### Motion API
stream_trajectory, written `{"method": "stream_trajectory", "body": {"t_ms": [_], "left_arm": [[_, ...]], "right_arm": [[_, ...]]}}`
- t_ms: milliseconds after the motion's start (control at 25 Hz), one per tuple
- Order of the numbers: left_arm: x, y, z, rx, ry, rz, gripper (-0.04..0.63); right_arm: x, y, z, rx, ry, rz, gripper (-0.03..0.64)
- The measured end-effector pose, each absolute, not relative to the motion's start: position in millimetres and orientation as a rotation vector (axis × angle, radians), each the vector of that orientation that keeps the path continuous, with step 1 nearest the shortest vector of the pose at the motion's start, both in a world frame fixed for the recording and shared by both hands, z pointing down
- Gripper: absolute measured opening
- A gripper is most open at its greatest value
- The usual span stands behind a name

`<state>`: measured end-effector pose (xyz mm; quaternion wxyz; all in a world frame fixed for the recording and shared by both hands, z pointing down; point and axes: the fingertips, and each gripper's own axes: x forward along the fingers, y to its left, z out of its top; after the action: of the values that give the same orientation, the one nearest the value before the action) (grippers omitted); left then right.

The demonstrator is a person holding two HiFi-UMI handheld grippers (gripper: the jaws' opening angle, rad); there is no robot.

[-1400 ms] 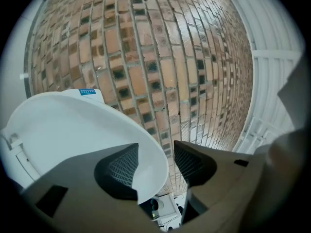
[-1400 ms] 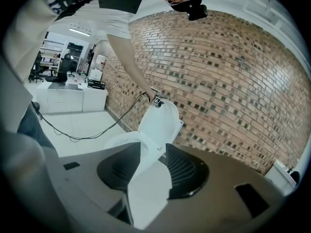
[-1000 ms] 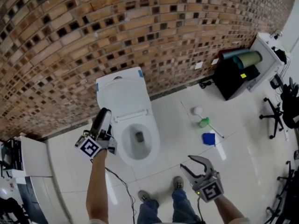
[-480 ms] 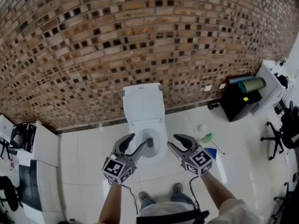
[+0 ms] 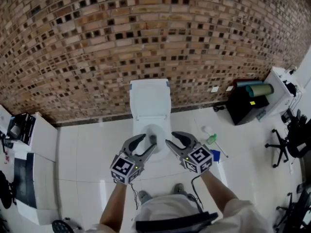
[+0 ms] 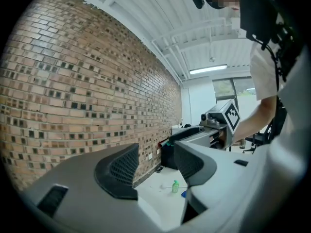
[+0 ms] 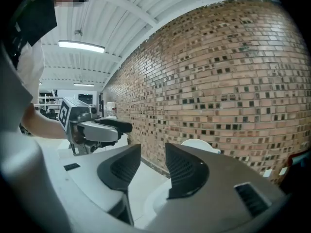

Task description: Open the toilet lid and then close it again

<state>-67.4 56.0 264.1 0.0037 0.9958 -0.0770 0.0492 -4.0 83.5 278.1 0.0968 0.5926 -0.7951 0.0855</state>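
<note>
Glossy toilet (image 5: 150, 98), rough brick wall (image 5: 97, 33)

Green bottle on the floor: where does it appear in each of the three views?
Head view: green bottle on the floor, right of the toilet.
Left gripper view: green bottle low centre, far off, seen between the jaws.
Right gripper view: not in it.
Shared landmark: the brick wall, in all three.
</note>
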Motion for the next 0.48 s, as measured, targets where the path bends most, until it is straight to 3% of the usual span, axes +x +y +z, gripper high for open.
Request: {"method": "stream_trajectory", "body": {"t_ms": [480], "left_arm": [[-88.1,63.0,267.9,3.096,-0.214,0.113,0.224]], "right_arm": [[-19.4,87.7,273.2,1.818,-2.393,0.268,0.166]]}}
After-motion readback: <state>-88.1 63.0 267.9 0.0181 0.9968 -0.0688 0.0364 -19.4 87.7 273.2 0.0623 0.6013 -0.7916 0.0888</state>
